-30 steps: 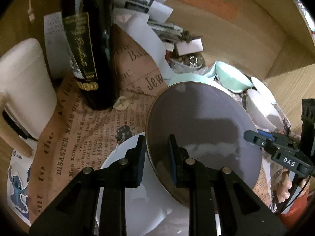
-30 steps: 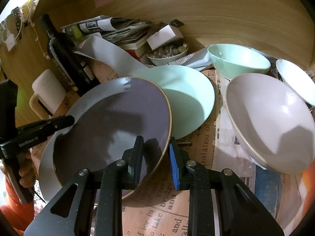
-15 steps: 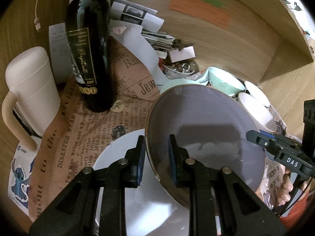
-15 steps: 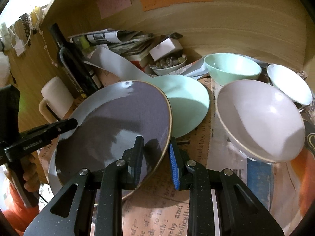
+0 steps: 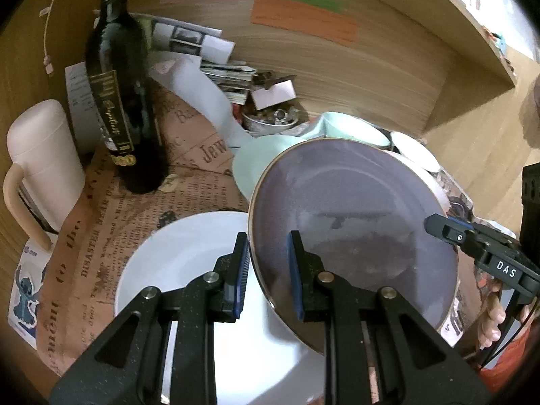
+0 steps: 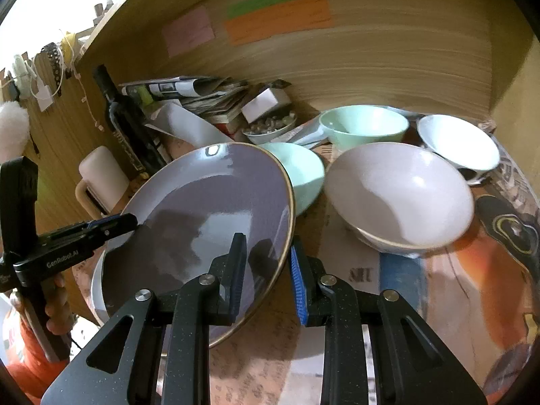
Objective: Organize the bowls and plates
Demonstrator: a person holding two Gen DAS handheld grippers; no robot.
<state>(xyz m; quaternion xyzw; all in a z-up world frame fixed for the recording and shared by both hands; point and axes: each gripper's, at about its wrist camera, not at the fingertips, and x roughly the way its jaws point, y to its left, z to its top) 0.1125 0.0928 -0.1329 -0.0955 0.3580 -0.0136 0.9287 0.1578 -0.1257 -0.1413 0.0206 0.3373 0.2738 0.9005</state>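
Now both were clamped on the purple plate (image 5: 354, 209). Left hand-held gripper (image 5: 268, 270) pinched one rim, right hand-held gripper (image 6: 266, 270) the opposite rim.

Wooden desk surface (image 5: 472, 155) enclosed by wood back wall and side panels. Most of surface covered by newsprint sheet (image 5: 101, 236); wine bottle (image 5: 118, 101) taken as landmark, standing on that sheet. White plate (image 5: 189, 270) seen in front of bottle, white mug (image 5: 44, 158) left of it, mint plate (image 5: 256, 162) right. Paper stack (image 6: 202, 98) lies behind bottle. Pale bowl (image 6: 401, 195), mint bowl (image 6: 364, 128), white bowl (image 6: 459, 145) well right.
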